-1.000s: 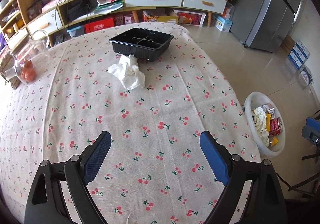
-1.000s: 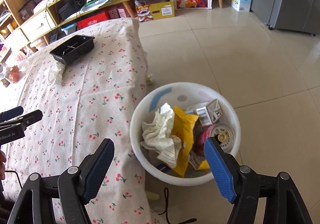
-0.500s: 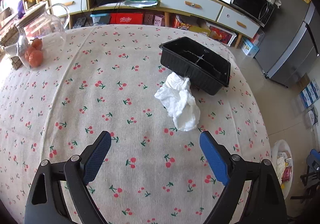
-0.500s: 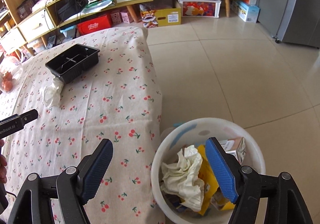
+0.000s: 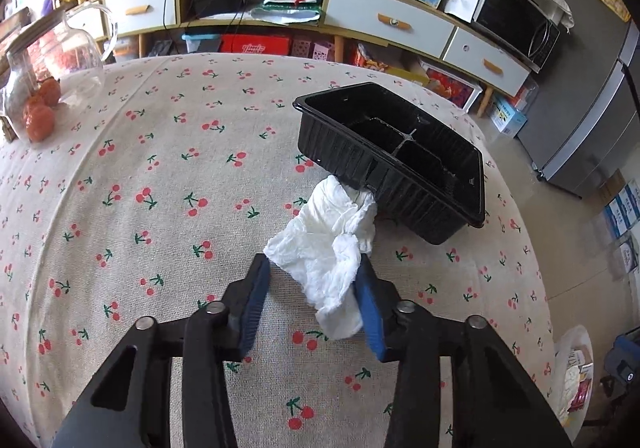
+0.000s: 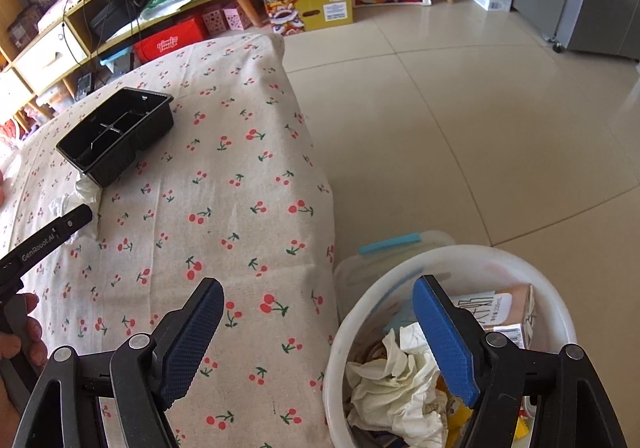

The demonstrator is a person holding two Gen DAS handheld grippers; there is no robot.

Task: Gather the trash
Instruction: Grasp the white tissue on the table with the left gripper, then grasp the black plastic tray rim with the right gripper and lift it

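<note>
The left gripper (image 5: 314, 290) is being held low over the cherry-print tablecloth (image 5: 160, 176), its blue pads (image 5: 370, 312) narrowed around a crumpled white tissue (image 5: 330, 248). The right pad is being pressed against the tissue's right edge; the left pad is being held just beside its left corner, and contact on that side cannot be confirmed. Most of the tissue is being left lying on the cloth, its far end touching the near wall of a black divided tray (image 5: 394, 156). The tray is being kept on the table's far right part, tilted in the view, with its compartments open upward. A glass jar (image 5: 44, 76) with orange fruit inside is being seen at the far left of the table.

In the right wrist view, the right gripper (image 6: 316, 332) is being held with its fingers wide apart and nothing between them, over the table's right edge and the white bin (image 6: 452, 264) on the floor. Crumpled paper (image 6: 396, 380), a carton and yellow wrapping are being contained in the bin. The same black divided tray (image 6: 116, 136) and tissue (image 6: 86, 192) are being shown at the far left of that view, with the left gripper's dark finger lying across the tissue.
</note>
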